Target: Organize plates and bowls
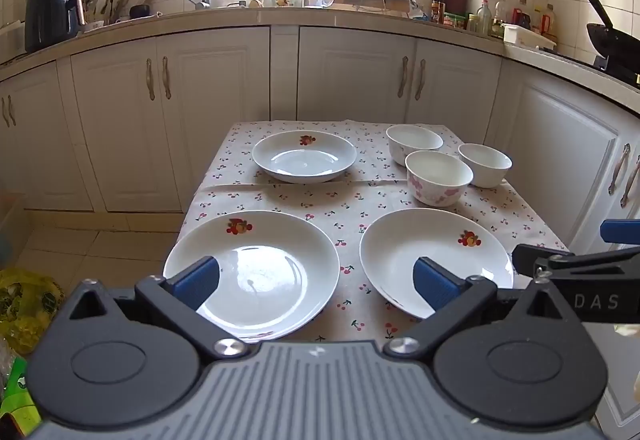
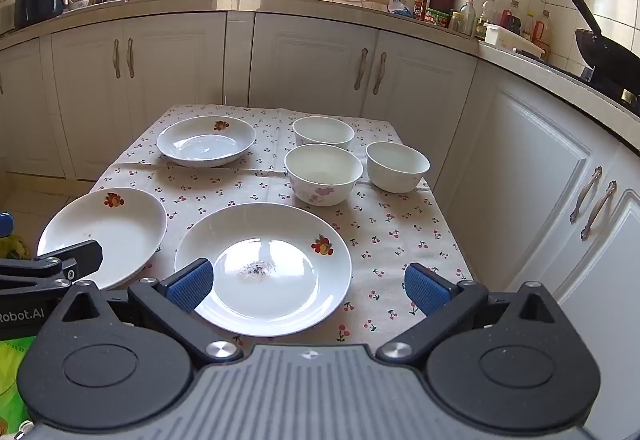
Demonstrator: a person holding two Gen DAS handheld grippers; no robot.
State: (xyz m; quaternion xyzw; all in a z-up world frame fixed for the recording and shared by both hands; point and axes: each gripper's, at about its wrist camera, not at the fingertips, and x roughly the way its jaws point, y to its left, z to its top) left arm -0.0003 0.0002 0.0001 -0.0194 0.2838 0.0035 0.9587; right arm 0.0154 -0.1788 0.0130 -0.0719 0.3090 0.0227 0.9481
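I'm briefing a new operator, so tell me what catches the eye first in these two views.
Three white plates with fruit motifs stand out on the cherry-print tablecloth: the near-left plate, the near-right plate and the far plate. Behind the near-right plate, three white bowls cluster on the far right. Both the left gripper and right gripper hover wide open and empty.

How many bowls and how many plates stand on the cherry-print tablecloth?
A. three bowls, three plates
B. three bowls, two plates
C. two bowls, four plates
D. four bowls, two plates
A: three bowls cluster at the far right, the far bowl, the floral bowl and the right bowl, while three plates lie apart: the far plate, the near left plate and the near right plate.
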